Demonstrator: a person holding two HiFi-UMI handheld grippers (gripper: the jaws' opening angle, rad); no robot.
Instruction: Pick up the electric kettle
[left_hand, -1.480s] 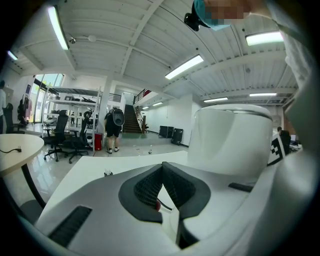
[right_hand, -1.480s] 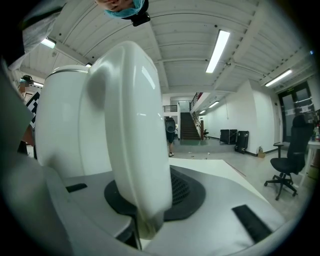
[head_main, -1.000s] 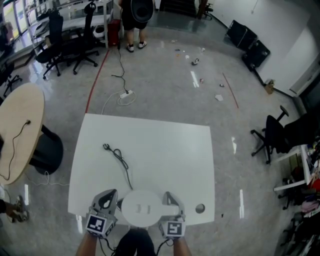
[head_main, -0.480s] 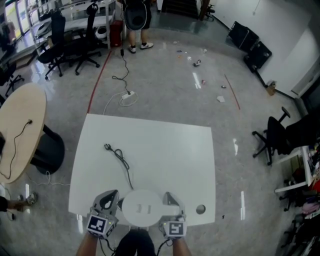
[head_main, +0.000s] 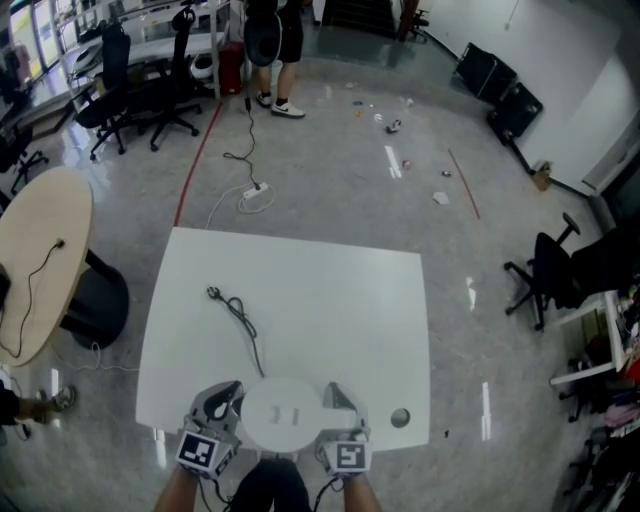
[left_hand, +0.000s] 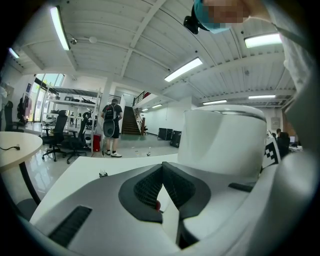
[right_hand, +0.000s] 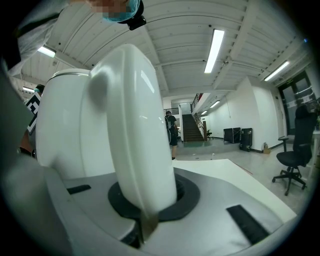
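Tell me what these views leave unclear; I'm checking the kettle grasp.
- Kettle base: head view, hidden beneath its own top.
- Round thing on table: head view, too small to identify.
- Handle lower end: right gripper view, sunk between right gripper pads.

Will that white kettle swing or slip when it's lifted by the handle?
The kettle looks like rigid plastic, so it should keep its shape. Its glossy handle, clamped in the right gripper, may be slippery. Held from one side, the body will probably tilt away.
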